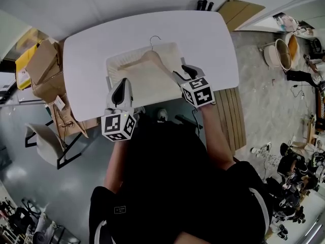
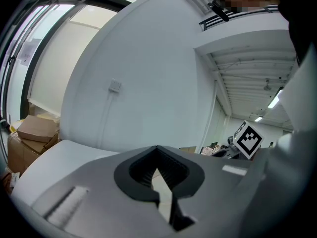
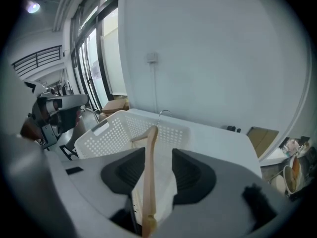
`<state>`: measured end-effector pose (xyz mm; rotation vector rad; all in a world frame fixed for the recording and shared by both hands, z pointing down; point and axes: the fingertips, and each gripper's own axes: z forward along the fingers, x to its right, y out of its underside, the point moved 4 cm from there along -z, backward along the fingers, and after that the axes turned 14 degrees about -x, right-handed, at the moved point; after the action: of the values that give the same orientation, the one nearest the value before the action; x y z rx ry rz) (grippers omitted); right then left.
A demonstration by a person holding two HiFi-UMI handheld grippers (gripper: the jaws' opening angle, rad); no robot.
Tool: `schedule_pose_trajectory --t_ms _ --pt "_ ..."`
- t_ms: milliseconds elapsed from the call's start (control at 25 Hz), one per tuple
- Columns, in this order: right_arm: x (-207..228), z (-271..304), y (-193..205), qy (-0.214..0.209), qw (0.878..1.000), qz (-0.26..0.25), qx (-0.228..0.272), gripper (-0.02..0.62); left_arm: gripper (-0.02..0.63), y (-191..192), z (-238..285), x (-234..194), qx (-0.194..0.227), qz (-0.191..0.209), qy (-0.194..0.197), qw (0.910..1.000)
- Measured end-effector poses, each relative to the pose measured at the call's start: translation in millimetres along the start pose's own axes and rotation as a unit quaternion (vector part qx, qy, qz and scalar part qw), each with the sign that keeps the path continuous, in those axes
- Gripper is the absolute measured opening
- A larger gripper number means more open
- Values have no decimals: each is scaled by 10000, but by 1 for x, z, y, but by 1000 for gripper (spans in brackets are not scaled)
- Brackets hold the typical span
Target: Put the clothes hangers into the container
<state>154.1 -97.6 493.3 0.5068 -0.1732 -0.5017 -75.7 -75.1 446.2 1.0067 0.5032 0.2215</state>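
White table (image 1: 203,39) fills the middle of the head view, and on it we see a white perforated basket (image 1: 109,67) with a wooden hanger (image 1: 150,57) spread across it, its metal hook (image 1: 154,38) reaching past the far rim. The left gripper (image 1: 122,85) sits at the basket's near left corner, and the right gripper (image 1: 184,71) is at the hanger's right end. Cardboard boxes (image 1: 45,67) stand on the floor to the left of the table. In the left gripper view, we find the left gripper (image 2: 158,157) drawn in, its dark pads meeting at the tips with only a sliver of light behind them and nothing between. Beyond it rises a white wall, with the right gripper's marker cube (image 2: 247,139) off to the right. In the right gripper view, the right gripper (image 3: 158,155) stands moderately wide. The hanger (image 3: 150,172) runs up between the jaws close along the left pad, with a clear gap to the right one, and points over the basket (image 3: 114,133) on the table (image 3: 218,138).
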Motion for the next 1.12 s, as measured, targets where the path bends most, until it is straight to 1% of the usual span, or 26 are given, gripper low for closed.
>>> schedule_pose_trajectory --t_ms 160,360,400,480,560,840,920,1120 --pt "1 -12 4 77 9994 237 251 179 3 0 0 9 3 70 26 10000" --pt "2 -27 4 4 9950 683 725 176 3 -3 0 19 61 146 36 9999" --pt "2 -31 4 5 9935 756 855 169 3 -3 0 20 74 157 32 9998" --pt "3 -37 4 31 9894 916 1126 118 3 -1 0 21 74 170 30 9998" --pt "2 -42 6 25 9865 1020 1282 95 3 0 0 23 65 179 28 9998" --pt "-7 -53 12 -2 9847 988 1437 57 3 -2 -3 30 156 230 10 9996" --pt "-9 -55 13 -18 9842 964 1485 40 3 -1 -3 31 147 229 3 9996" --pt "-12 -58 12 -23 9822 940 1624 21 3 1 -2 32 129 226 -7 9997"
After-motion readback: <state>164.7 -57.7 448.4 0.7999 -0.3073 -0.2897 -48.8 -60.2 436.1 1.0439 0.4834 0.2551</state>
